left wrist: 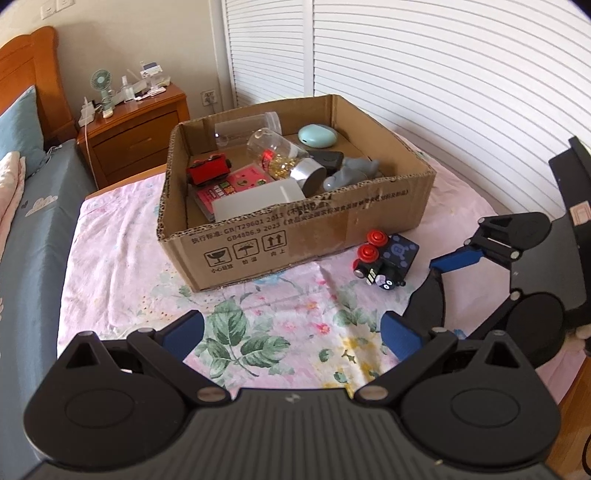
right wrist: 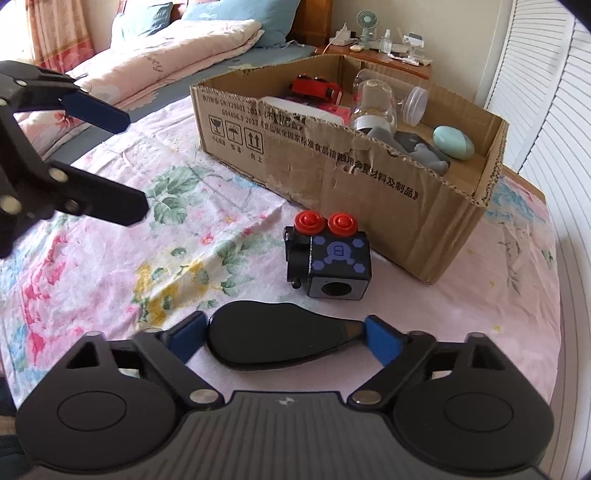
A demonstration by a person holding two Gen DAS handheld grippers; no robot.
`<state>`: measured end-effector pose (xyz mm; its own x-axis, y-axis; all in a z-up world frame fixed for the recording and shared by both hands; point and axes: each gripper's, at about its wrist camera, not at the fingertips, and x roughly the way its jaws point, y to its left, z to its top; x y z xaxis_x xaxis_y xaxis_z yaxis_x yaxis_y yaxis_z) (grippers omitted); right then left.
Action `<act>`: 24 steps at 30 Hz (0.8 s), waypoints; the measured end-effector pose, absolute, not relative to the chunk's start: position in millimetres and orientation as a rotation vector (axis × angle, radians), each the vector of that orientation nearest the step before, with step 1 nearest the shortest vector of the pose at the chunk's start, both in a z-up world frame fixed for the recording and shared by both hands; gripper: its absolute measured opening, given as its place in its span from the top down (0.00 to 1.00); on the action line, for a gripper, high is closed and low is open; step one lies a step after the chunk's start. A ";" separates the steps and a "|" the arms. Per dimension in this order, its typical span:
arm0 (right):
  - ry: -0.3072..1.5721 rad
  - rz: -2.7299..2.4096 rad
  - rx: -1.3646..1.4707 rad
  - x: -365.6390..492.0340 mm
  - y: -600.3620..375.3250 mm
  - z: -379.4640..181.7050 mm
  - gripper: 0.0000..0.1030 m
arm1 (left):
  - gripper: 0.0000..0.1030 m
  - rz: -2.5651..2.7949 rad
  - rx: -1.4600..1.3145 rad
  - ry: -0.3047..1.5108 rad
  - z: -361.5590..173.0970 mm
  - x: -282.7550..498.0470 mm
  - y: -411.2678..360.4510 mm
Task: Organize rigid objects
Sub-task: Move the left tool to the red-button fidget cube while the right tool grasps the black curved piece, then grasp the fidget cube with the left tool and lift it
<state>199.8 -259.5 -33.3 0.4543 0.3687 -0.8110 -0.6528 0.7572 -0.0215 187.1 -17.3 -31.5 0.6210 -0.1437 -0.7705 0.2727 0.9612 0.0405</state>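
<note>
- A cardboard box (left wrist: 295, 236) sits on a table with a pink flowery cloth (left wrist: 122, 258), toward the far edge of the table.
- Inside the box are a red toy wagon (left wrist: 207, 170), a pink card box (left wrist: 236, 184), a white block (left wrist: 258, 201), a clear jar with gold bits (left wrist: 284, 157), a clear plastic cup (left wrist: 247, 127), a mint green oval case (left wrist: 317, 136), a grey toy (left wrist: 351, 171) and a small black thing (left wrist: 325, 158).
- A black toy train (right wrist: 328, 254) with two red wheels on top lies on the cloth, outside the box. It is just beside the box's near wall, close to the right corner of that wall.
- The left gripper (left wrist: 291, 330) hangs over the flowery cloth, near the front edge of the table. Its jaws are spread wide and hold nothing.
- The right gripper (right wrist: 282, 334) is on the near side of the toy train, close to it but not touching. Its jaws are pinching a flat black oval thing (right wrist: 280, 341) between the blue pads (right wrist: 384, 341).
- A bed with a blue pillow (right wrist: 236, 14) and a pink quilt (right wrist: 177, 51) is past the left edge of the table.
- A wooden nightstand (left wrist: 136, 129) with a little green fan (left wrist: 100, 81) stands behind the box.
</note>
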 end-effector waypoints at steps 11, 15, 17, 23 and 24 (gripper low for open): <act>0.900 0.392 -0.213 175.0 -293.1 -34.8 0.10 | 0.02 -0.344 0.213 0.865 -45.1 199.6 -44.0; 0.894 0.328 -0.175 166.2 -304.7 -34.7 0.10 | 0.03 -0.395 0.225 0.850 -51.4 207.8 -57.4; 0.888 0.309 -0.157 163.3 -308.0 -35.3 0.10 | 0.05 -0.438 0.225 0.840 -56.6 213.2 -63.4; 0.877 0.305 -0.137 158.8 -308.5 -39.6 0.02 | 0.29 -0.505 0.240 0.845 -76.9 233.3 -78.1; 0.875 0.310 -0.136 157.6 -308.6 -39.8 0.00 | 0.32 -0.505 0.236 0.847 -79.9 236.0 -79.3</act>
<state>157.6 -308.6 -39.8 0.5996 0.2111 -0.7719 -0.3217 0.9468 0.0090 236.0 -79.3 -79.9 0.5538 -0.3314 -0.7639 0.5149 0.8572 0.0014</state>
